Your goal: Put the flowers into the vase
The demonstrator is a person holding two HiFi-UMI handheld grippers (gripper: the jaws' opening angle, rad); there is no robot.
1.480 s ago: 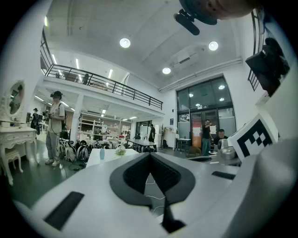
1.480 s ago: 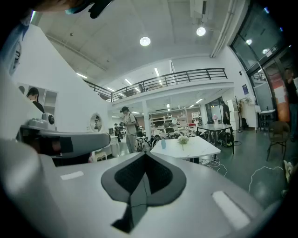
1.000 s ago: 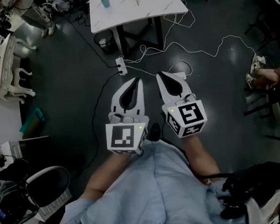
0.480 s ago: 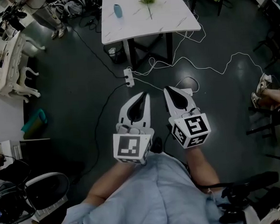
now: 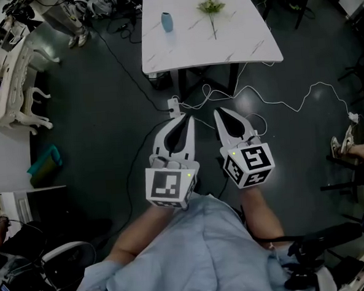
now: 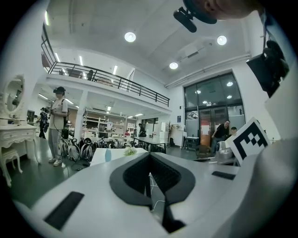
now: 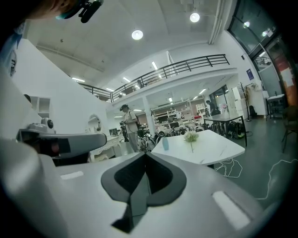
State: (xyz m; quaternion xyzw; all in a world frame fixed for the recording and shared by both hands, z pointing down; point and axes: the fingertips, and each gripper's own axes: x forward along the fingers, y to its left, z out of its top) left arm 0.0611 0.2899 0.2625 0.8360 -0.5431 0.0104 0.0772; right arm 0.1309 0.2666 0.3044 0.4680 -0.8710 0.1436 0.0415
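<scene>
On the white table [image 5: 237, 49] ahead lies a sprig of flowers [image 5: 211, 9] with its stem pointing toward me; a small blue vase [image 5: 167, 21] stands upright to its left. Both grippers hang side by side over the dark floor, well short of the table. My left gripper [image 5: 183, 119] is shut and holds nothing. My right gripper [image 5: 220, 112] is shut as well, also bare. The right gripper view shows the vase [image 7: 165, 143] and the flowers [image 7: 191, 137] on the table beyond the closed jaws. In the left gripper view, the vase [image 6: 108, 155] and flowers [image 6: 130, 151] look small and far off.
White cables [image 5: 271, 96] and a power strip [image 5: 174, 105] lie on the floor between me and the table. An ornate white table [image 5: 9, 91] stands at the left, a seated person's feet [image 5: 345, 150] at the right. People stand in the background [image 6: 57, 125].
The table, vase and flowers have come further into the head view and nearer, as both grippers travelled forward toward them. Both stayed shut.
</scene>
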